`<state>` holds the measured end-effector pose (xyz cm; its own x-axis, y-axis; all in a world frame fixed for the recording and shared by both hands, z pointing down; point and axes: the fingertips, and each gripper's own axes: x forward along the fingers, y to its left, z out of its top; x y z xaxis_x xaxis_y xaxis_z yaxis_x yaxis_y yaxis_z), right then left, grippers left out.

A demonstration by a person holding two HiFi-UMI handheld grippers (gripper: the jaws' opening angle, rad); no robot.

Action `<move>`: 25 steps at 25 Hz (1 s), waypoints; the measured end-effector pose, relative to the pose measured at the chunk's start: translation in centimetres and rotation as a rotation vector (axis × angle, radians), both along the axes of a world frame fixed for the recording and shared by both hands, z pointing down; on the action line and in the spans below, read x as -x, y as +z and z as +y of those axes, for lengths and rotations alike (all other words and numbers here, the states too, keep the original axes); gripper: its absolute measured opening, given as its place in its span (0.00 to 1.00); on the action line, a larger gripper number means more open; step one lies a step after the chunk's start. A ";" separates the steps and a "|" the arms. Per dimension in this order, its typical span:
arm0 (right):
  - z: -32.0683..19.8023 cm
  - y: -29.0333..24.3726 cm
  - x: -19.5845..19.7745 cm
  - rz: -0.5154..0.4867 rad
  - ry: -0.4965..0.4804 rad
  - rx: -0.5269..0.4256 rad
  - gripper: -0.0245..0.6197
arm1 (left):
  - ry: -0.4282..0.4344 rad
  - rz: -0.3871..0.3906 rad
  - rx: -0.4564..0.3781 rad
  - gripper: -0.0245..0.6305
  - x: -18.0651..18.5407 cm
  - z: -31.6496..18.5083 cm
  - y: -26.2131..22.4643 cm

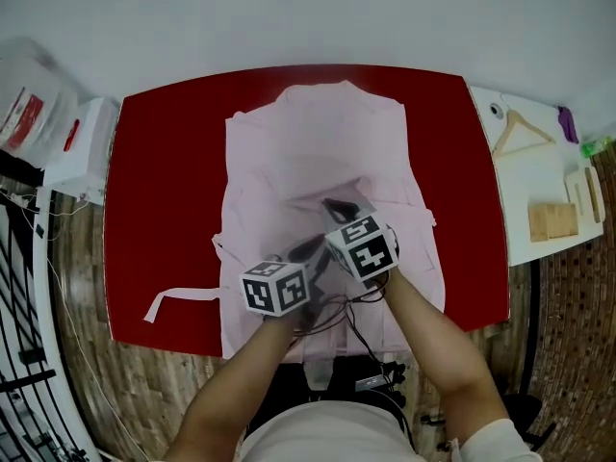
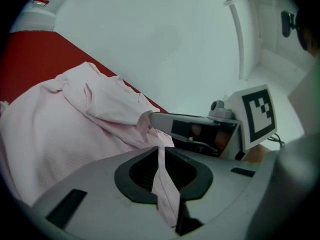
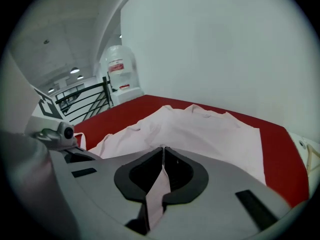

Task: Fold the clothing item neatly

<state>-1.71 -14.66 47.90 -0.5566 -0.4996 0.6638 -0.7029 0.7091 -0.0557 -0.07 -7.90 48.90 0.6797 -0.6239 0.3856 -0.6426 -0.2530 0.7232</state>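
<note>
Two pinches: left gripper [image 2: 159, 148] and right gripper [image 3: 163, 151] each clamp tight on garment [image 1: 298, 142] fabric. Pink garment lies on red table [image 1: 159, 191], grippers at 6 o'clock of its middle.

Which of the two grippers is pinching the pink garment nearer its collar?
The right gripper: its tip sits farther up the pink garment than the left gripper, which pinches cloth nearer the person.

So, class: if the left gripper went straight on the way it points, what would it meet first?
Probably the right gripper, whose jaw tips cross just ahead of the left gripper; both are shut on the pink garment. Depth is unclear.
</note>
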 end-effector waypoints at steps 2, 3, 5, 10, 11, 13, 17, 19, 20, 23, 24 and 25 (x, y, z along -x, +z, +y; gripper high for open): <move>0.7 1.3 1.6 0.022 -0.039 0.022 0.08 | -0.014 -0.001 0.002 0.07 1.4 0.5 0.2; 1.1 1.8 2.3 0.028 -0.059 0.032 0.08 | -0.020 -0.002 0.006 0.07 2.0 0.7 0.4; 1.8 2.5 3.5 0.028 -0.093 0.044 0.08 | -0.027 -0.008 0.016 0.06 3.0 1.1 0.8; 2.6 2.4 5.7 -0.052 -0.143 0.050 0.17 | -0.038 -0.013 0.030 0.07 4.8 1.6 1.7; 2.6 2.1 5.8 -0.068 -0.140 0.049 0.18 | -0.039 -0.014 0.030 0.07 5.0 1.6 1.7; 2.2 1.6 5.3 -0.078 -0.110 0.040 0.17 | -0.037 -0.017 0.028 0.07 5.2 1.4 1.8; 0.1 2.4 2.2 -0.023 -0.017 0.034 0.17 | -0.023 -0.036 0.015 0.06 5.6 0.2 1.7; -1.2 3.3 -0.2 0.028 0.044 0.035 0.16 | -0.015 -0.050 0.002 0.06 5.7 -0.9 1.7; -2.0 3.8 -1.5 0.052 0.080 0.034 0.15 | -0.012 -0.059 -0.005 0.06 5.9 -1.6 1.7; -4.0 4.9 -4.5 0.101 0.174 0.032 0.12 | -0.002 -0.091 -0.018 0.06 6.3 -4.1 1.9; -4.6 5.3 -5.1 0.113 0.195 0.037 0.11 | 0.005 -0.101 -0.017 0.06 6.4 -4.8 2.1; -5.1 5.7 -5.5 0.123 0.210 0.045 0.10 | 0.013 -0.110 -0.013 0.06 6.5 -5.5 2.3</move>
<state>3.84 -19.72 53.61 -0.3572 -0.5641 0.7444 -0.8379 0.5458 0.0115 -6.53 -13.44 51.22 0.6419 -0.6209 0.4500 -0.7143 -0.2707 0.6454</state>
